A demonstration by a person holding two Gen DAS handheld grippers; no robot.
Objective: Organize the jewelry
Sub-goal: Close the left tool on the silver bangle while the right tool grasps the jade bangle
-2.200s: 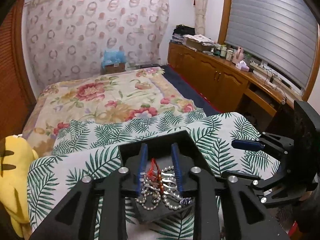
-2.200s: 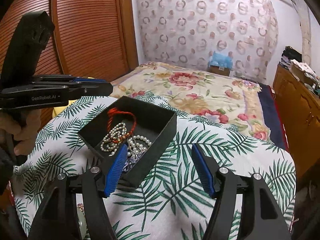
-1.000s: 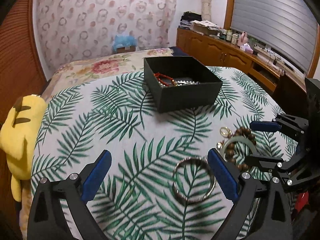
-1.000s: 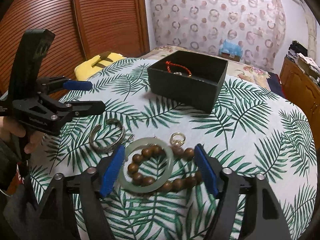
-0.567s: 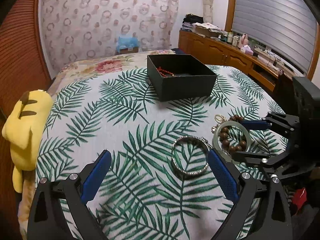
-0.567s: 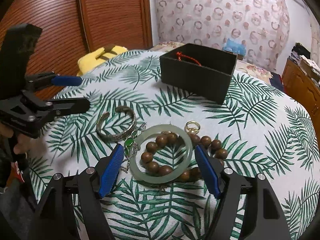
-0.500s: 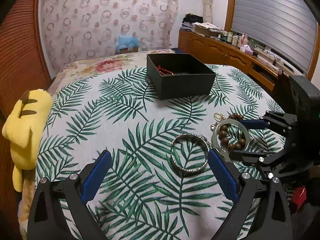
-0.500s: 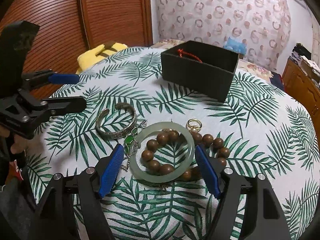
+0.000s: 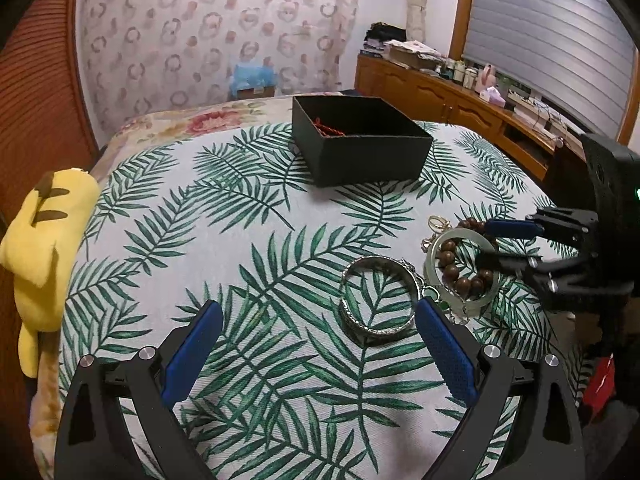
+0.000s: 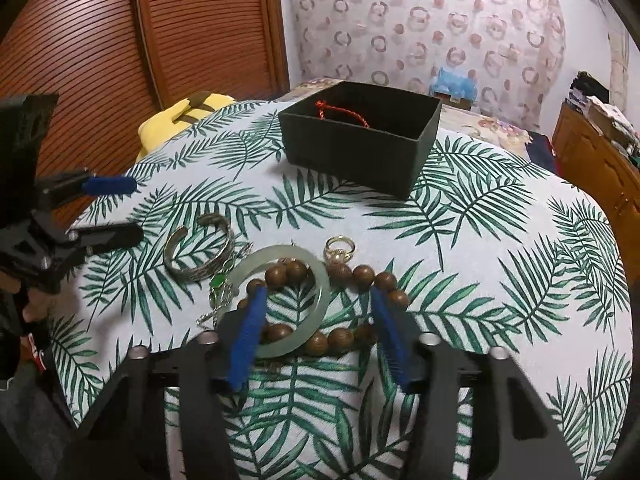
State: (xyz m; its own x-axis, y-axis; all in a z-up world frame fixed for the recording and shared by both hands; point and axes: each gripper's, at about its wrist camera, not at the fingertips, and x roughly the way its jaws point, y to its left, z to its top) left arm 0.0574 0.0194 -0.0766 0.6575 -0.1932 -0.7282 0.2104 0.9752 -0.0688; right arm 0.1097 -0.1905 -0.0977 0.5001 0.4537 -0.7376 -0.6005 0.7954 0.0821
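**Right gripper down over the bead pile, left one hanging back**

My right gripper (image 10: 318,330) sits low on the palm-leaf tablecloth (image 10: 500,220), jaws spread apart and gripping nothing. Its left blue pad lies across the pale green jade bangle (image 10: 316,276), and the wooden bead bracelet (image 10: 362,274) curls between the two pads. A gold ring (image 10: 340,247) lies just beyond the beads. Beside the bangle on its left are a small green pendant on a chain (image 10: 218,282) and the silver cuff bangle (image 10: 200,252).

My left gripper (image 9: 316,354) is wide open too, empty, with the cuff just inside its right pad.

The black box (image 10: 360,136) stands further back on the cloth, well apart from the pile, with a red cord bracelet (image 10: 340,110) inside it. A yellow plush toy (image 9: 44,240) slumps at the table's left edge.
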